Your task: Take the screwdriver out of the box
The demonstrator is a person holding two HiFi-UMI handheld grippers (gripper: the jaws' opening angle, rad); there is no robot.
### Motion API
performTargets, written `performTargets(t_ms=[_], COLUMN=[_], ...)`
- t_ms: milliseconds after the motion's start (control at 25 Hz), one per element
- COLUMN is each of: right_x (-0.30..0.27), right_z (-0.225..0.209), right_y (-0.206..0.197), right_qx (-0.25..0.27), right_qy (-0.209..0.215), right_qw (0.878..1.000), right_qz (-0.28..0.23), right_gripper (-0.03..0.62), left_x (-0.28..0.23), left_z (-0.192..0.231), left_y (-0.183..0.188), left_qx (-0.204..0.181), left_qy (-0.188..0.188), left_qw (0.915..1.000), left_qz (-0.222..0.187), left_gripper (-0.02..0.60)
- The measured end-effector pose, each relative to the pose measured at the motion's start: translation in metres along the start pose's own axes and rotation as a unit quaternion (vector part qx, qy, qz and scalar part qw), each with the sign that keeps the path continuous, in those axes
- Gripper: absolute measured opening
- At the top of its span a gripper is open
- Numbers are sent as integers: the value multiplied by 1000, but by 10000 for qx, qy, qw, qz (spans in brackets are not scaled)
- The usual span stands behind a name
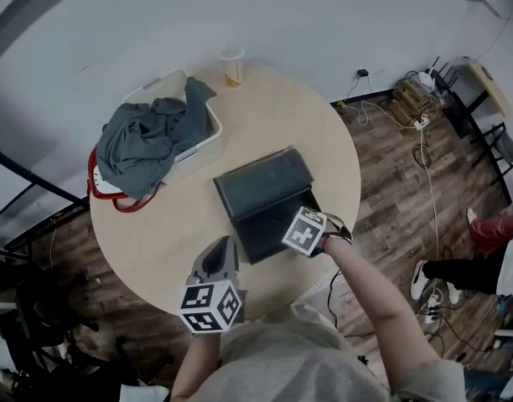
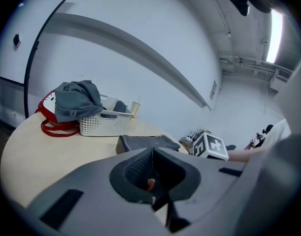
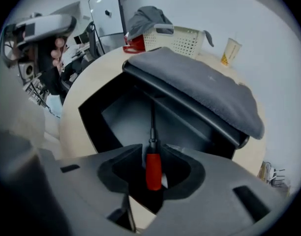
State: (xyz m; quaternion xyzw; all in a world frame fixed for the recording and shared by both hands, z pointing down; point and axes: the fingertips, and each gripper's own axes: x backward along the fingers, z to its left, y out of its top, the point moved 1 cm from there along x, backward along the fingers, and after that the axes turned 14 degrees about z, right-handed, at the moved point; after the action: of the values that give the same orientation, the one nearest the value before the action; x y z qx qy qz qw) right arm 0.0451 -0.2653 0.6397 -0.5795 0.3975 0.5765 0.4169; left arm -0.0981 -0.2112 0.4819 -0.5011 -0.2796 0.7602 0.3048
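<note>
A black box [image 1: 273,224] lies open in the middle of the round table [image 1: 156,241], its grey-topped lid [image 3: 199,82] tilted back. Inside it rests a screwdriver [image 3: 153,168] with a red handle, its dark shaft pointing toward the lid's hinge. My right gripper [image 3: 153,151] points steeply down into the box's near right corner. Its jaws stand wide on either side of the red handle, with a gap on each side. In the head view only its marker cube [image 1: 305,230] shows. My left gripper [image 1: 221,245] hovers over the table's front edge with its jaws together and nothing held.
A white basket [image 1: 208,136] heaped with grey clothes [image 1: 143,141] stands at the back left, against a red bag [image 1: 101,193]. A paper cup [image 1: 232,65] stands at the far edge. Cables [image 1: 424,132] and a person's leg [image 1: 462,270] are on the floor at the right.
</note>
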Motion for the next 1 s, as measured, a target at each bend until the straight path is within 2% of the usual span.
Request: performTargets(t_ms=[160, 320, 600, 800, 1000], right_x=[-17, -21, -16, -2, 20], right_z=[-1, 0, 2, 6, 9], right_y=[-4, -2, 2, 2, 3], right_qx=[339, 604, 614, 689, 505], right_qy=[80, 126, -8, -324, -616], right_qw=[9977, 9952, 9962, 9961, 9968], right_qz=[584, 761, 613, 443, 74], right_gripper=[84, 81, 78, 78, 78], left_x=[2, 2, 5, 10, 19], left_z=[6, 13, 17, 19, 20], left_y=[1, 4, 8, 10, 7], left_qx=[59, 110, 51, -53, -179], left_qy=[89, 140, 50, -73, -228], left_qw=[9999, 9998, 9999, 9998, 9995], left_qz=[-39, -78, -113, -154, -145], left_gripper=[5, 5, 3, 3, 5])
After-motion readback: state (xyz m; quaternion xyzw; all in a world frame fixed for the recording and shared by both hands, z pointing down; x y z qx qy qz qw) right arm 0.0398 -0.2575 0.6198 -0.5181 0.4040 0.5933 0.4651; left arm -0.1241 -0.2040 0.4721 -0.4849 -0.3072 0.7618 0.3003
